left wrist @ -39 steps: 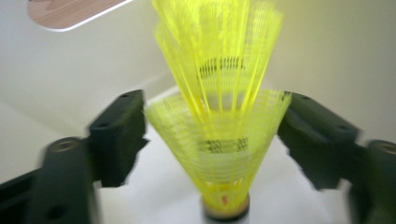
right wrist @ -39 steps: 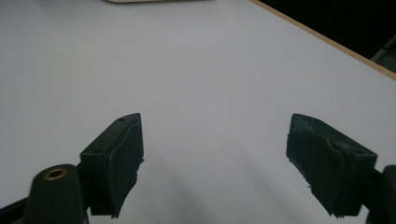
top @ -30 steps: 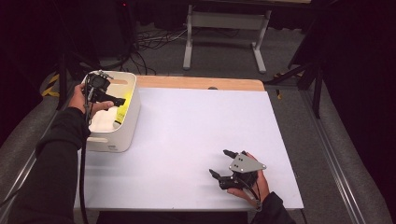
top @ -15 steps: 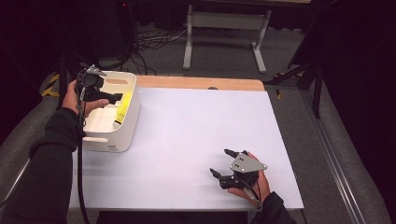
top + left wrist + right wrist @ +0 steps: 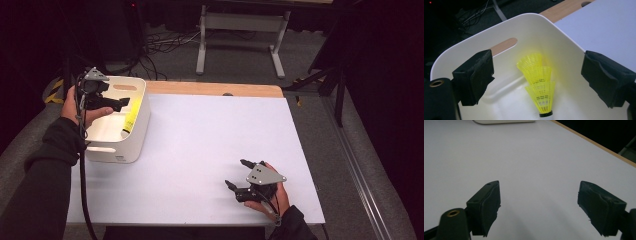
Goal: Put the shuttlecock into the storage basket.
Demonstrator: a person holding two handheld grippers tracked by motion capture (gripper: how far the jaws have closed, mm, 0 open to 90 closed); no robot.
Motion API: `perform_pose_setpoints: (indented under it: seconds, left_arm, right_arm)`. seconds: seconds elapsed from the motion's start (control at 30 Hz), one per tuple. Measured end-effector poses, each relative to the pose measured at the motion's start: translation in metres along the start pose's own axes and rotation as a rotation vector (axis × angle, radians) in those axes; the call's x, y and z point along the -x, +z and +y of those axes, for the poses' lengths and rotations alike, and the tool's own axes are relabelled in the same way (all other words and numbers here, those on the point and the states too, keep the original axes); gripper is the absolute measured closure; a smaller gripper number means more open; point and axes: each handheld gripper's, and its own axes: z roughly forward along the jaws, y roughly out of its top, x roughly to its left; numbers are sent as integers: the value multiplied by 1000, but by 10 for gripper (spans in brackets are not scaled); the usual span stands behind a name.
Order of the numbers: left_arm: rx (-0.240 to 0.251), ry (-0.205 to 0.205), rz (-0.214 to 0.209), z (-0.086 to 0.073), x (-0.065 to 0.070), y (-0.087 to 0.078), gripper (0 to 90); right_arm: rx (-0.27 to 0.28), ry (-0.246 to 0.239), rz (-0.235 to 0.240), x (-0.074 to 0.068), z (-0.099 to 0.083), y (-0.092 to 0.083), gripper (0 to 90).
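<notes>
In the high view we saw the left gripper (image 5: 120, 104) held above the white rounded plastic bin (image 5: 137, 142) at the left edge of the pale matte table (image 5: 210, 145), its jaws apart and empty. A yellow strip of the stacked yellow mesh plastic shuttlecocks (image 5: 131, 114) leaned against the bin's inner right wall. The right gripper (image 5: 239, 174) rested on the table near its front edge, jaws spread, holding nothing.

In the left gripper view we looked between foam-like black pads into the smooth bin (image 5: 564, 50), where three nested shuttlecocks (image 5: 539, 85) lay, black-rimmed base towards us. A slot handle pierced the bin's wall.

In the right gripper view the parted jaws framed bare table (image 5: 531, 157). We read no writing anywhere.
</notes>
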Motion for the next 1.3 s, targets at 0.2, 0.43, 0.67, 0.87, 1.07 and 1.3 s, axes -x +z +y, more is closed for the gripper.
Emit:
perform_pose_setpoints:
  seconds: [0.2,0.43,0.67,0.87,1.07,1.3]
  left_arm:
    - [28,12,11,-3,3,-3,127]
    - [54,22,5,-5,7,-7,122]
    - [78,36,1,-7,10,-10,119]
    - [109,36,-4,-8,13,-14,124]
    - [130,52,-2,-9,21,-17,130]
    - [158,76,-20,-8,30,-21,126]
  right_arm:
    - [-1,2,-2,1,-1,1,196]
    - [-7,8,-7,1,-3,1,196]
    - [-9,4,-5,0,-4,2,196]
    - [-10,2,-7,-1,-4,1,196]
    - [-10,-2,-15,-1,-3,-1,196]
    - [-8,-4,-21,0,-2,-2,196]
